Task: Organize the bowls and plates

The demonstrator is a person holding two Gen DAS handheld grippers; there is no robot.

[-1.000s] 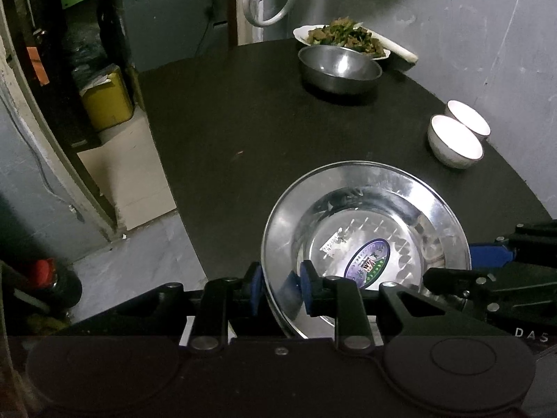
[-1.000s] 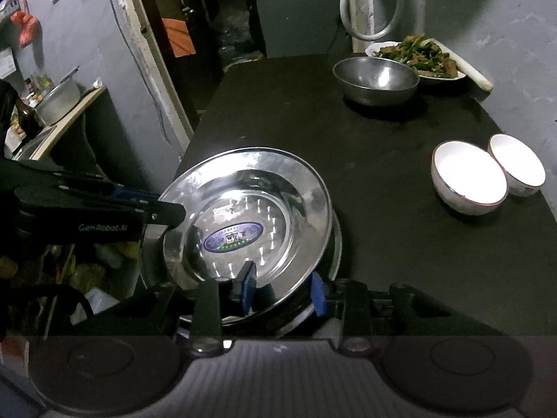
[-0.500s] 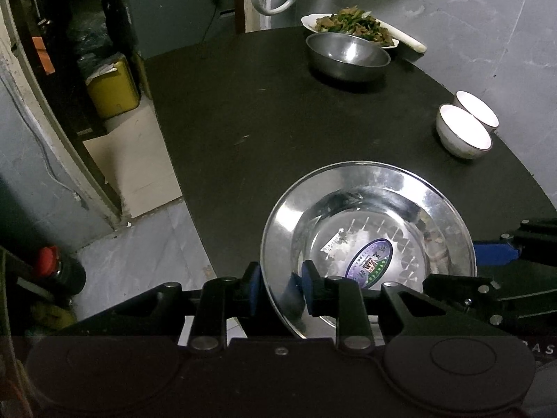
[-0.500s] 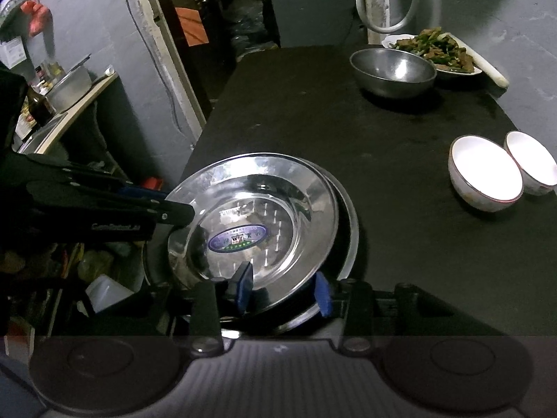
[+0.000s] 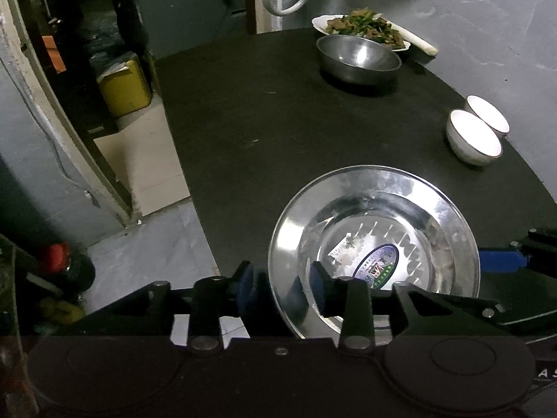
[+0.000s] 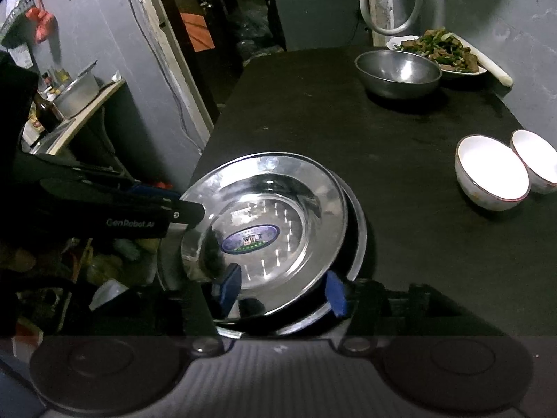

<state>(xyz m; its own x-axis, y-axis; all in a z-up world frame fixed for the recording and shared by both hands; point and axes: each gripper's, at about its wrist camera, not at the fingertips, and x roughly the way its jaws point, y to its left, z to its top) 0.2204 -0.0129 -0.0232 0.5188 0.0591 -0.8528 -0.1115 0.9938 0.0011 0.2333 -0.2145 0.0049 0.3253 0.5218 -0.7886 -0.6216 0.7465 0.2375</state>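
The left gripper (image 5: 280,278) was opening, and the rim of the steel plate (image 5: 374,209) stood between its blue pads without being pressed. The right gripper (image 6: 283,287) was opening too; the near edge of the steel plate (image 6: 275,188) lay between its fingers, but both pads stood free of it. So the plate was released by both tools. It rested on a second steel plate (image 6: 357,244), whose rim showed under it on the right side, at the near edge of the black table (image 5: 264,122).

Beyond the plates and to the right, two white bowls (image 6: 492,172) stood empty and touching each other. Farther ahead was an empty steel bowl (image 5: 358,57), and just behind it a white dish of cooked greens (image 5: 363,28), close to the grey wall (image 5: 487,17).

The left wrist view showed the floor left of the table, with a yellow can (image 5: 123,85) and a red-capped bottle (image 5: 59,257) near the gripper. The right wrist view showed a counter with a metal pot (image 6: 75,92) far to the left, and the other gripper (image 6: 115,209) reaching the left rim of the plate. Only this view showed the lower plate clearly.
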